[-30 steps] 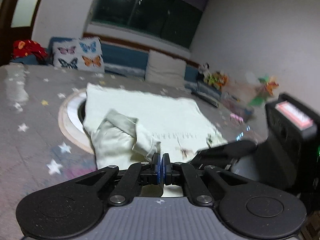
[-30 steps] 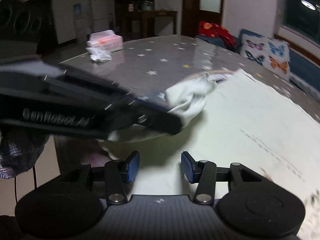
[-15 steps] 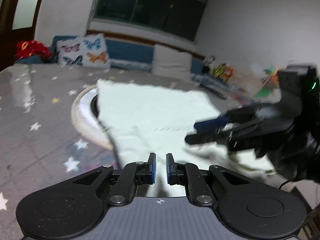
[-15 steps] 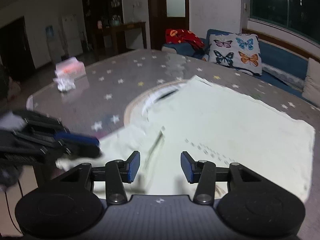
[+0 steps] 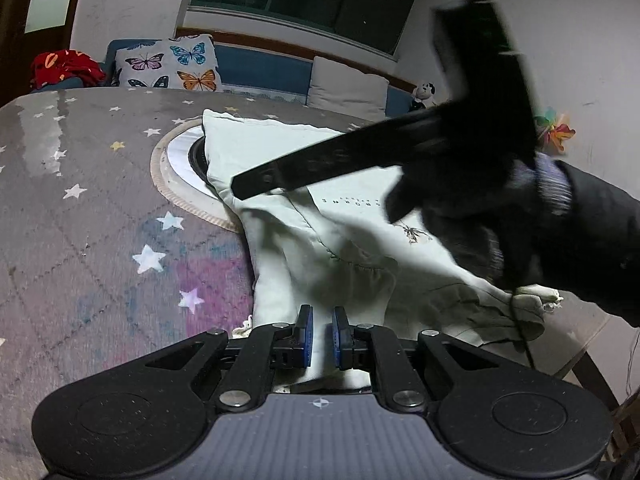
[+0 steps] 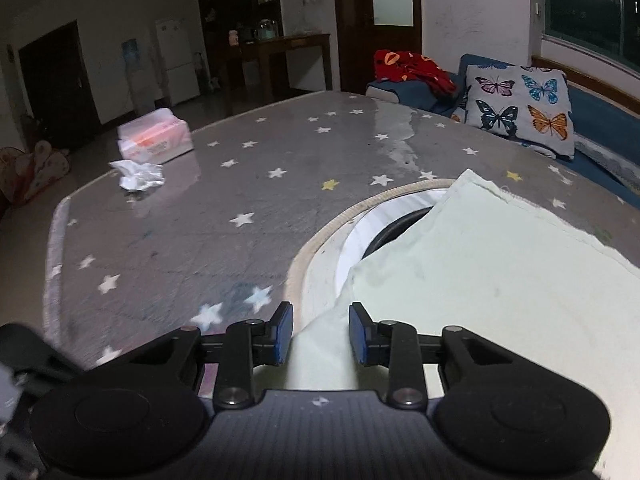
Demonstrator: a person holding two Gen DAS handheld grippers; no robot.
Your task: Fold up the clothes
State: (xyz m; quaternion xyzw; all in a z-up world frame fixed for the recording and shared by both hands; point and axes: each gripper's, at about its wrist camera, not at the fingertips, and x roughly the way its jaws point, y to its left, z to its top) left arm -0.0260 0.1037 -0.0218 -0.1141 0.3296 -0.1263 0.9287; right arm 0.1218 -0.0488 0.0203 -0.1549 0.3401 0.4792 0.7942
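A pale, rumpled cotton garment point(image 5: 328, 248) lies on the glossy star-printed tablecloth point(image 5: 80, 216), under the left gripper point(image 5: 320, 334) and right gripper point(image 6: 320, 334), both jaws apart.

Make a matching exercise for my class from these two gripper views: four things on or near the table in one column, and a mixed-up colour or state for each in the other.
Column 1
1. shirt
2. tissue
3. cushion
4. blanket

Column 2
A. red, heaped on the sofa
B. pale green, spread on the table
C. white, crumpled beside a tissue pack
D. printed with butterflies

Pairs: 1-B, 2-C, 3-D, 4-A
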